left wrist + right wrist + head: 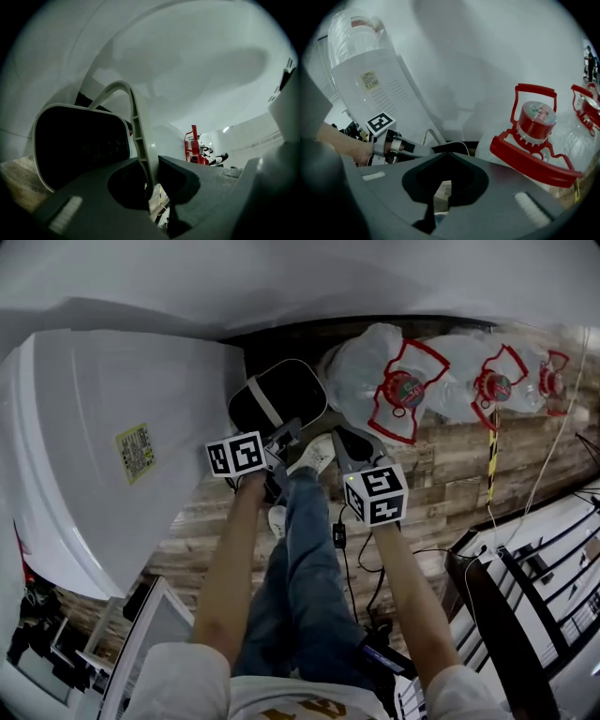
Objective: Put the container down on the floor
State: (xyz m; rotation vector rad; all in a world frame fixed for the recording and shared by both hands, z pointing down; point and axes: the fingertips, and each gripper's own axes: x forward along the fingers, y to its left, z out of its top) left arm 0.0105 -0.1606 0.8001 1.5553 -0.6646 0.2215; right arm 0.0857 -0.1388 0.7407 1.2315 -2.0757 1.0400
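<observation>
The container [279,390] is a black bin with a pale rim and a pale bail handle [266,405]. It lies ahead of my feet, between the white appliance and the water jugs. My left gripper [284,433] is shut on that handle. In the left gripper view the handle [138,123] runs down between the jaws, and the container's dark mouth [79,147] faces the camera at the left. Whether the container touches the floor I cannot tell. My right gripper [341,441] hovers just right of it, shut and empty, and its own view shows the gripper [445,158] with tips together.
A big white appliance [112,446] fills the left side. Clear water jugs with red handles [398,385] [534,124] lie on the wood-pattern floor [450,474] to the right. The person's jeans legs [305,549] are below, with a black rack [525,596] and cables at right.
</observation>
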